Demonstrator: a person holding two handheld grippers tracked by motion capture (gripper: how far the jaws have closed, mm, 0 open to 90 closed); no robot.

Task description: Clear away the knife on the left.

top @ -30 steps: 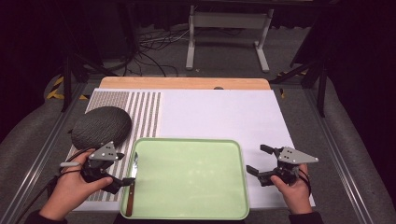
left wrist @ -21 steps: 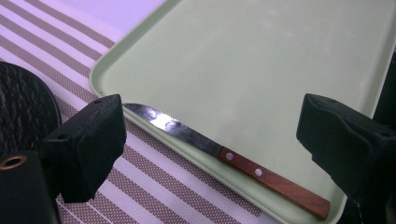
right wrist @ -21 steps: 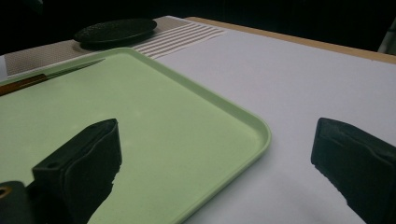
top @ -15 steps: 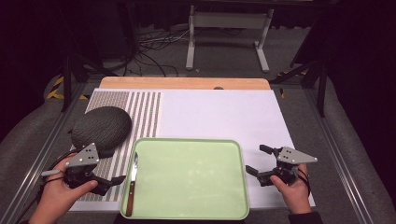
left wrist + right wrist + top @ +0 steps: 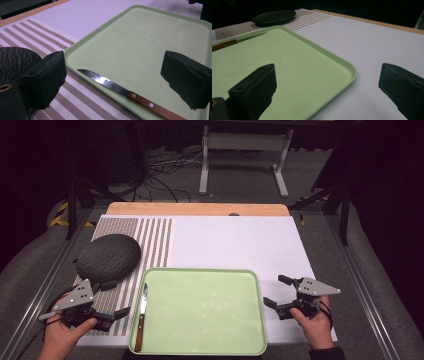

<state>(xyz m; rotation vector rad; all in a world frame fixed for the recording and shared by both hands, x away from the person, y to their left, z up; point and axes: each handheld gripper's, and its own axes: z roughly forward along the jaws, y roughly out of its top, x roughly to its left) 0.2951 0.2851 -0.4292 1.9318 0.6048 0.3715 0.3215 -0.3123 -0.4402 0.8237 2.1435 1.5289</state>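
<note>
1. The counter (image 5: 235,240) has a white surface, with a striped mat (image 5: 150,240) on its left part.
2. A light green tray (image 5: 210,320) lies at the near edge, between the two grippers.
3. A dark, rough oval object (image 5: 108,257) rests on the striped mat, behind the left gripper.
4. The left gripper (image 5: 112,305) is just beside the left rim of the tray; its fingers are wide apart and hold nothing.
5. The right gripper (image 5: 278,291) is near the right rim of the tray, over the white surface; its fingers are also wide apart and empty.
6. The knife (image 5: 142,318), with a wooden handle, lies inside the tray along its left rim, blade pointing away from the person.
</note>
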